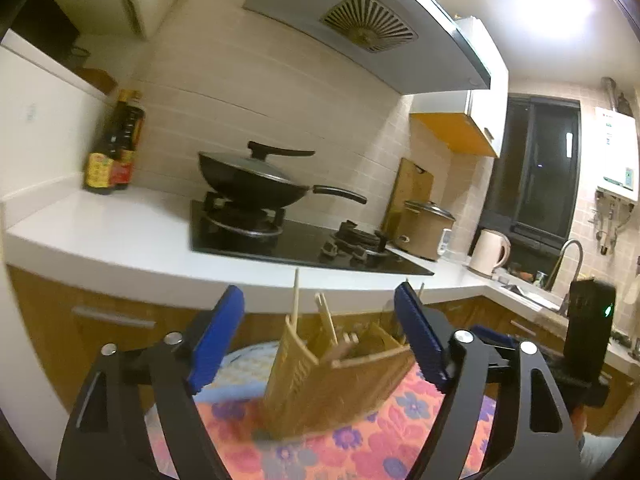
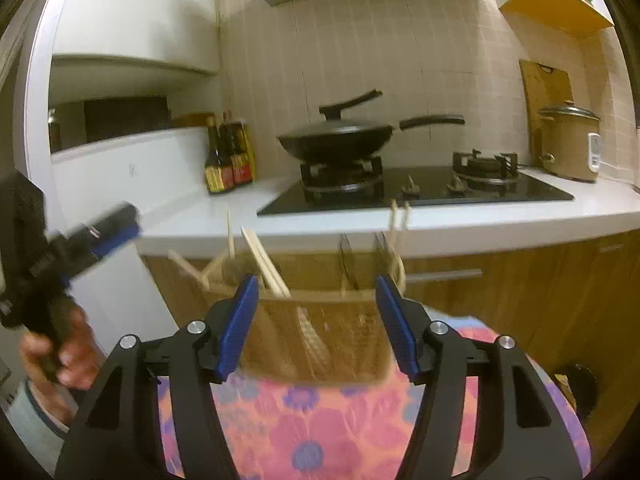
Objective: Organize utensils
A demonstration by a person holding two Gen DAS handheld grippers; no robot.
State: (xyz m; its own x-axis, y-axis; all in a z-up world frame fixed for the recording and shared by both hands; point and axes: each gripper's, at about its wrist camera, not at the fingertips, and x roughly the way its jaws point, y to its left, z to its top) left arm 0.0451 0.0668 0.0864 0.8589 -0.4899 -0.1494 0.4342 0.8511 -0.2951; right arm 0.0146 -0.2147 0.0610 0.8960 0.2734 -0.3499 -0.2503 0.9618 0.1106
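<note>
A slatted bamboo utensil holder [image 1: 332,380] [image 2: 320,336] stands on a pink-and-purple flowered cloth [image 1: 360,448] [image 2: 320,432]. Pale chopsticks [image 1: 296,300] [image 2: 264,260] stick out of it at angles. My left gripper [image 1: 318,300] is open, its blue pads either side of the holder just ahead, and shows blurred at the left of the right wrist view [image 2: 116,224]. My right gripper [image 2: 317,282] is open too, with the holder's front face spanning the gap between its pads. Neither pair of pads visibly presses on the holder. A hand [image 2: 60,356] grips the left tool.
Behind runs a white counter [image 1: 120,232] with a black gas hob [image 2: 420,192] carrying a lidded wok [image 1: 256,184] [image 2: 336,136]. Sauce bottles [image 1: 116,152] [image 2: 228,160] stand at the left, a rice cooker [image 2: 568,144], a kettle [image 1: 490,252] and a sink tap [image 1: 568,260] at the right. Wooden cupboard fronts [image 2: 520,288] lie below.
</note>
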